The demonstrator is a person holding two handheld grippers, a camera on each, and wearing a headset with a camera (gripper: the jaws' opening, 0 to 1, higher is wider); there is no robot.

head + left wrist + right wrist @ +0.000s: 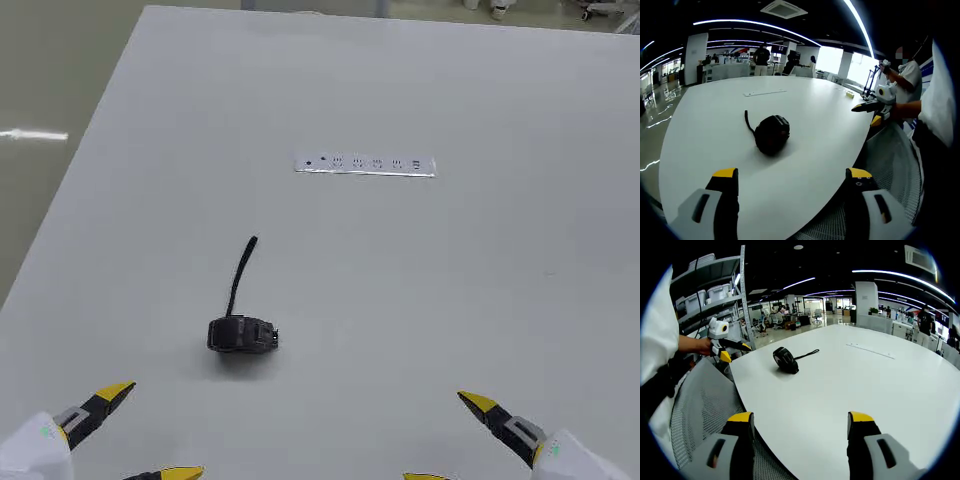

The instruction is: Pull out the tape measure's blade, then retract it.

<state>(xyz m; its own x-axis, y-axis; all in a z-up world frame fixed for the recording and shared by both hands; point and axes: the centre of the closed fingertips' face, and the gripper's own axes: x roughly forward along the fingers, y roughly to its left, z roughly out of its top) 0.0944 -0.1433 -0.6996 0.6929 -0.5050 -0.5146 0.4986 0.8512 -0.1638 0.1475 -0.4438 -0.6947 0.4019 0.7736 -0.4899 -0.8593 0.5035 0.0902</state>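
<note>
A black tape measure [241,335] lies on the white table [420,280], its black wrist strap [241,272] stretched away from me; its blade is inside. The same tape measure [772,134] sits ahead of the left gripper view, and the tape measure [785,360] is to the left in the right gripper view. My left gripper [125,440] hovers open at the near left edge, short of the tape measure. My right gripper [455,445] is open at the near right. The left gripper [790,176] has nothing between its yellow tips, nor does the right gripper [800,420].
A white power strip [365,165] lies flat on the table beyond the tape measure. A grey mesh chair [705,405] stands at the table's near edge. Shelving with bins [710,295] stands off to the side, and people [761,56] stand far across the room.
</note>
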